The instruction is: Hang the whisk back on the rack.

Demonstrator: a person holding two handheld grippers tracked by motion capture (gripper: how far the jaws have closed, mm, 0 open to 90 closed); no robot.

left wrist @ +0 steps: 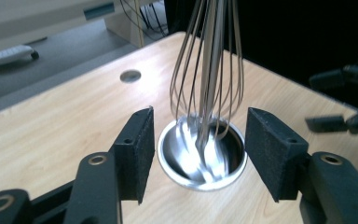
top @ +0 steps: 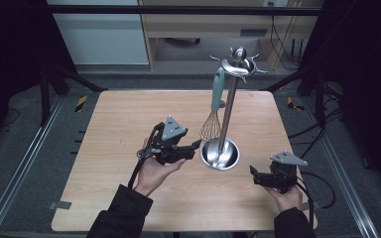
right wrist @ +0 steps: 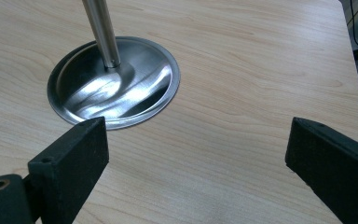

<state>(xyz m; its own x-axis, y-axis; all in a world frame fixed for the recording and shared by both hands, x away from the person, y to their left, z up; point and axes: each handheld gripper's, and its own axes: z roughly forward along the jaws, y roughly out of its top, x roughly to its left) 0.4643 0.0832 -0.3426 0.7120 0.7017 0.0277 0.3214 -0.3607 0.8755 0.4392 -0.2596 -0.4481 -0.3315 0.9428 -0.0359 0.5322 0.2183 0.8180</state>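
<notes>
wooden table [top: 129, 129] | no readable writing | whisk [top: 214, 106] hanging | left gripper [top: 194, 145] open | right gripper [top: 252, 174] open

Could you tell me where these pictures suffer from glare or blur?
High view: dim, dark surroundings, sharp. Left gripper view: glare in the stand's steel base, and the whisk wires look smeared. Right gripper view: bright streaks on the base, table sharp.

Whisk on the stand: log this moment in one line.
whisk: hanging on stand, over base dish | left gripper: open, facing whisk wires, holding nothing | right gripper: open, near stand base, empty
</notes>
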